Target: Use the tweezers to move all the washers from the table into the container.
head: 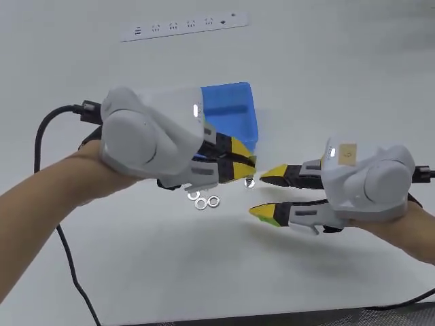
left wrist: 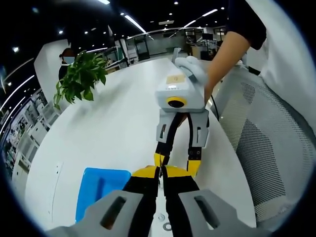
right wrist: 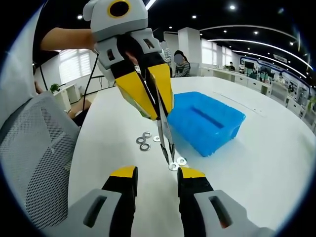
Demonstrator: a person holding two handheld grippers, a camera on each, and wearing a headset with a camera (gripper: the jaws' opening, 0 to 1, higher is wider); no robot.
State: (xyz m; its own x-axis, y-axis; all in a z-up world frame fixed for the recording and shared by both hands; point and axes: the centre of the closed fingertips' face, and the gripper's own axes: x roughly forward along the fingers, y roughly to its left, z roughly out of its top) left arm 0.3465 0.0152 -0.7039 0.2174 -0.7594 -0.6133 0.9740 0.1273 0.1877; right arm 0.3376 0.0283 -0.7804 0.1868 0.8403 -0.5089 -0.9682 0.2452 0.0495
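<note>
Tweezers (right wrist: 165, 142) pinched in the left gripper (right wrist: 160, 116), right gripper (right wrist: 157, 173) spread, a washer (right wrist: 181, 161) near the container (right wrist: 207, 123) could be flicked away if nipped off-centre.

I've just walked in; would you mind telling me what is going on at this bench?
A person works over a white table with a gripper in each hand. The left gripper is shut on a pair of tweezers, whose tips reach down to two washers lying beside the blue container. The right gripper is open and holds nothing, its jaws pointing towards that spot. A few more washers lie on the table nearby.
</note>
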